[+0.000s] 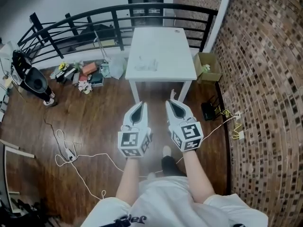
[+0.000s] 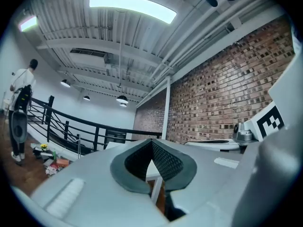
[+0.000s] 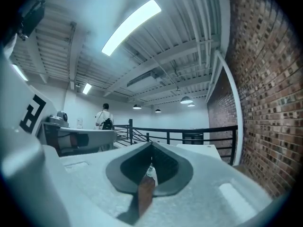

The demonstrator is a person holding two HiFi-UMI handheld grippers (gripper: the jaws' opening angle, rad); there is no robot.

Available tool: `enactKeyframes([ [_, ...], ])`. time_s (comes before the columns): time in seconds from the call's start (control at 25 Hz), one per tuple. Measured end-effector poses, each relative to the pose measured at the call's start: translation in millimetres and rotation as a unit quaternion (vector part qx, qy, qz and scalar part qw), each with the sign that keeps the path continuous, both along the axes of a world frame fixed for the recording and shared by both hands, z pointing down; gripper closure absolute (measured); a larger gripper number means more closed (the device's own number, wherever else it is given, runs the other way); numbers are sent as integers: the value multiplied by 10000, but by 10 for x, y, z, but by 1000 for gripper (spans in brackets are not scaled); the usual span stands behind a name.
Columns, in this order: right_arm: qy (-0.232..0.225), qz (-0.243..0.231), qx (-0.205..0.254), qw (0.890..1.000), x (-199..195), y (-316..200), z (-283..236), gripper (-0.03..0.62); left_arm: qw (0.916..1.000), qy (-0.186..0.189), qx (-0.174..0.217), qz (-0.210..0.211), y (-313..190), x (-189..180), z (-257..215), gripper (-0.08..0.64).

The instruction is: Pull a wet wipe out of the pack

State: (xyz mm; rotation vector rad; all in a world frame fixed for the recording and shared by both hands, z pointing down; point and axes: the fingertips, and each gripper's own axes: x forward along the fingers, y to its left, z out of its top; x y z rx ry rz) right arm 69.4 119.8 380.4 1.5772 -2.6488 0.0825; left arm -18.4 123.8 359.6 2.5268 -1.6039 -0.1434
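- Wood floor point(image 1: 94, 122), brick wall point(image 1: 265, 79) on the right, black railing point(image 1: 94, 20) behind a white table point(image 1: 161, 41)
- Pack point(image 1: 146, 64) lies on the table toward its near edge; pale, hard to make out, well apart from both grippers
- Left gripper point(image 1: 141, 105) held level over the floor, jaws together, nothing between them
- Right gripper point(image 1: 169, 102) just beside it, jaws likewise closed and empty
- Person point(image 3: 104, 115) stands far off by the railing
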Motion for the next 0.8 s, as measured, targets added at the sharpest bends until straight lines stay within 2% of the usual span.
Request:
enactKeyframes([
  [0.24,-120,-579,447,9972,50,-1117,-540,601,9976,-117,635,-266,-983,177,-573,545],
  [0.4,-212,-745,482,9958,243,-1666,-584,601,9947,-277,840,-533,-1509,285,-515,545],
  [0.64,-352,-949,94,9948,373,-2246,-186,601,9938,-618,627,-683,-2047,354,-181,545],
  [0.8,-301,-1067,76,9938,278,-2475,-72,601,9949,-602,392,-706,-2390,272,-60,545],
])
